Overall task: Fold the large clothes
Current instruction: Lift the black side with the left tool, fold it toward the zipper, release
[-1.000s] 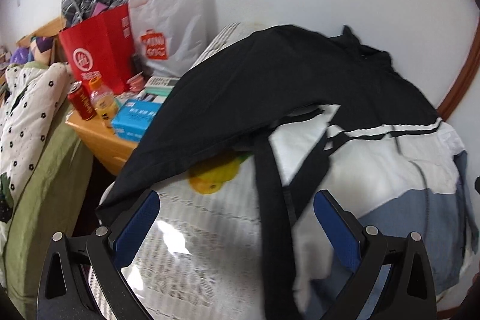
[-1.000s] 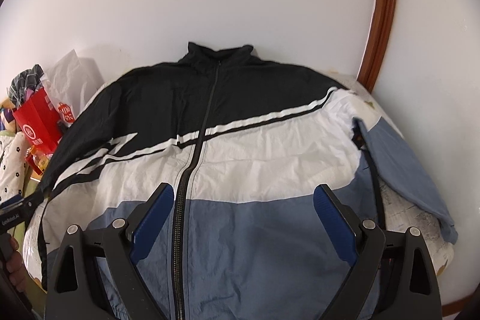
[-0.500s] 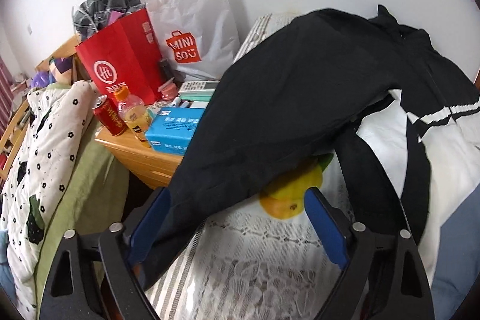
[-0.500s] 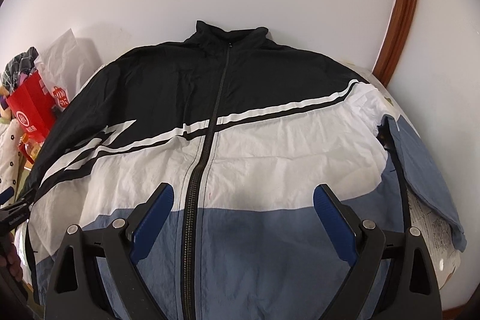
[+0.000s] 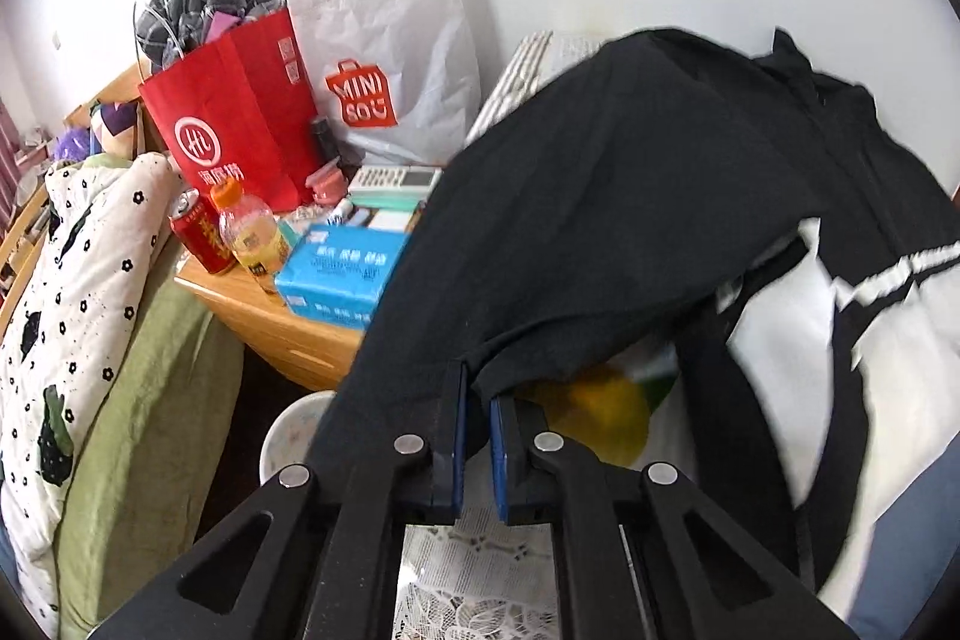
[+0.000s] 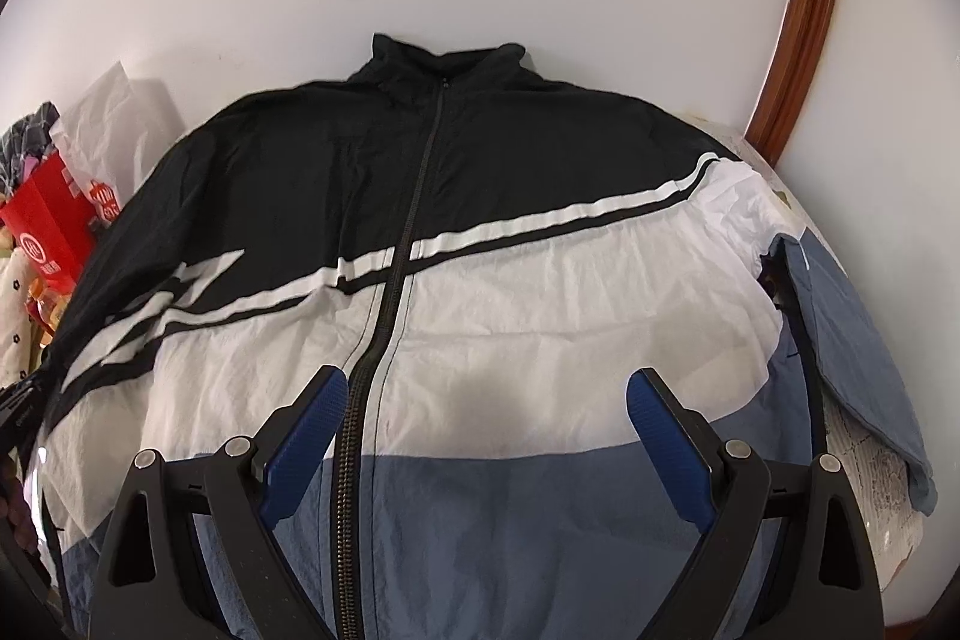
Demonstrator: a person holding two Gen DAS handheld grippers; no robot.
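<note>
A large zip jacket (image 6: 510, 316), black at the top, white in the middle and blue at the bottom, lies front up on a lace-covered table, collar toward the wall. Its black left sleeve (image 5: 588, 232) hangs over the table's left edge. My left gripper (image 5: 475, 394) is shut on the lower edge of that sleeve. My right gripper (image 6: 486, 406) is open and empty, hovering over the jacket's white and blue front beside the zip. The blue right sleeve (image 6: 852, 340) lies along the table's right side.
A wooden side table (image 5: 282, 322) at left holds a red paper bag (image 5: 234, 118), a white Miniso bag (image 5: 390, 58), a red can (image 5: 201, 235), a bottle (image 5: 252, 235) and a blue box (image 5: 342, 274). A floral quilt (image 5: 78, 292) lies further left. A wooden frame (image 6: 804, 10) stands at right.
My left gripper moved in onto the black sleeve's edge and closed on it. My right gripper stayed open over the jacket front, shifting only slightly.
</note>
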